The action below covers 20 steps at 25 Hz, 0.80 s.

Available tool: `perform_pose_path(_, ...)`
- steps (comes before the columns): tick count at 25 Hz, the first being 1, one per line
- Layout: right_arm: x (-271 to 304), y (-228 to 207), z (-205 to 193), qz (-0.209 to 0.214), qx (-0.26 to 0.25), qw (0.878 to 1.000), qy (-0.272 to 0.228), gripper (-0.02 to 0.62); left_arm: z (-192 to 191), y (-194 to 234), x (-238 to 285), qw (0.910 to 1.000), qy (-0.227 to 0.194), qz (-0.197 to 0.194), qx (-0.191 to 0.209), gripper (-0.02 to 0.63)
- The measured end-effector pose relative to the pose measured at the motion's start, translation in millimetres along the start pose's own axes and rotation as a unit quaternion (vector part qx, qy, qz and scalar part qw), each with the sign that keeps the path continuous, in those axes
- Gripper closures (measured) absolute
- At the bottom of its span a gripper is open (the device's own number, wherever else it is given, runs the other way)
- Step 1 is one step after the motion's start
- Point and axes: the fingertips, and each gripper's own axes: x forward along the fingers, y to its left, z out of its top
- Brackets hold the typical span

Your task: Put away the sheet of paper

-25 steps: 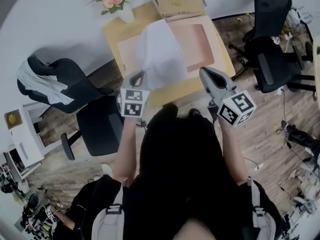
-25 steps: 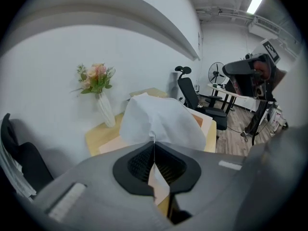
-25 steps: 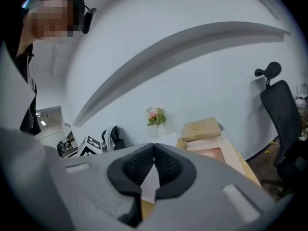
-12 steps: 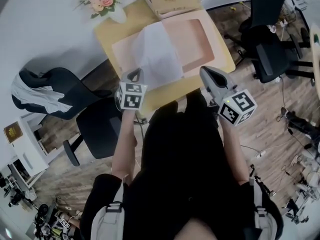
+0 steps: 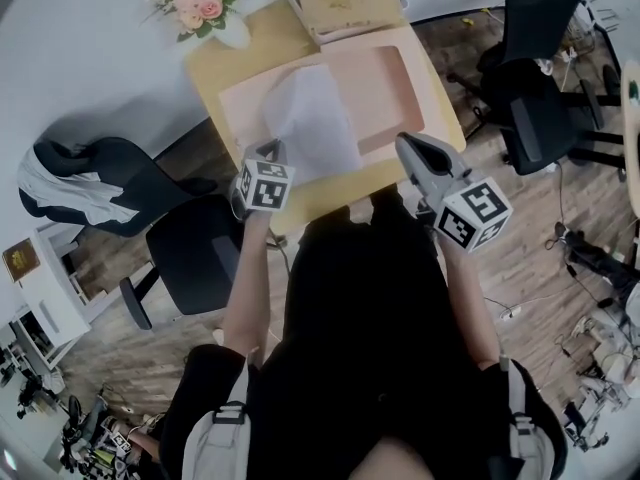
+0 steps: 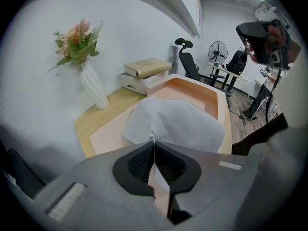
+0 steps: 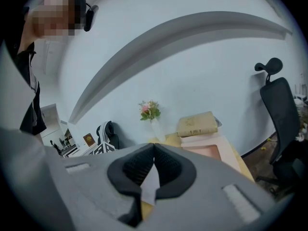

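Sheet of paper (image 5: 315, 118) draped across pink tray (image 5: 388, 80) on wooden table (image 5: 215, 63). Left gripper (image 5: 272, 151) jaws pinch the sheet's near-left corner. Right gripper (image 5: 404, 146) at tray's near-right edge, jaws pressed together, nothing between.

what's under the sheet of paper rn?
The pink tray: the sheet of paper, pinched by the left tool, drapes across part of it. Anything beneath that part is hidden.

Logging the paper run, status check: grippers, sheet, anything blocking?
Copy: left gripper shut on the sheet of paper, at its edge. Right gripper shut, empty, off to the side. Sheet drapes over pink tray; nothing seen blocking.
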Motion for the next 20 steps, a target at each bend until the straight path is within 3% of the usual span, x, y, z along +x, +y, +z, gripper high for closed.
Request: perform_pose_path(20,0,-29,-1,0.001,0.007,1.0,0.017,0.592,4,8,36,0.9993,0.034,0.015,-0.002,0.595)
